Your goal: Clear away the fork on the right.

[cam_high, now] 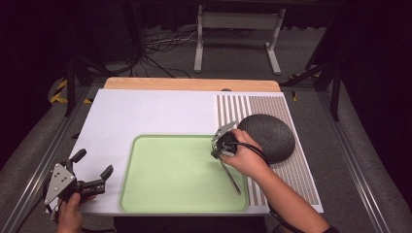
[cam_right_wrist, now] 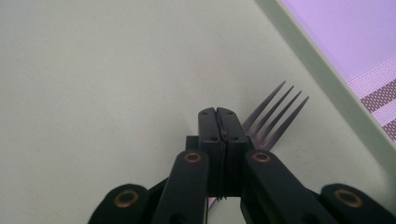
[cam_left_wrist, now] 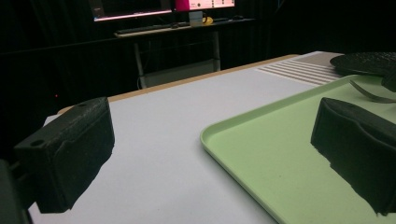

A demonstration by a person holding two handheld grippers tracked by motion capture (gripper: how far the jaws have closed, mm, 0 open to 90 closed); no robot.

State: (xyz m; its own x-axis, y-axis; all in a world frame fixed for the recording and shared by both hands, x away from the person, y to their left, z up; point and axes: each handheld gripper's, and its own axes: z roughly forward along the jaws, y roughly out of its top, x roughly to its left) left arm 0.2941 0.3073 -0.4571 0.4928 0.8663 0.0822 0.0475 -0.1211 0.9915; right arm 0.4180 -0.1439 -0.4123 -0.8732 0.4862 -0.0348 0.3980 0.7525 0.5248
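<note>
Green tray (cam_high: 145, 194) holds the fork (cam_right_wrist: 273, 114), and the right gripper (cam_right_wrist: 217, 116) has its fingers clamped on it; lifting comes next, I'd say. Left gripper (cam_high: 92, 170) waits apart, fingers spread.

No readable text, label or number anywhere.

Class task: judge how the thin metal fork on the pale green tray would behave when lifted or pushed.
The thin metal fork looks rigid, so probably stiff. Its slim polished handle may slip sideways. Lying flat on the smooth pale green tray, it would likely slide, not roll.
</note>
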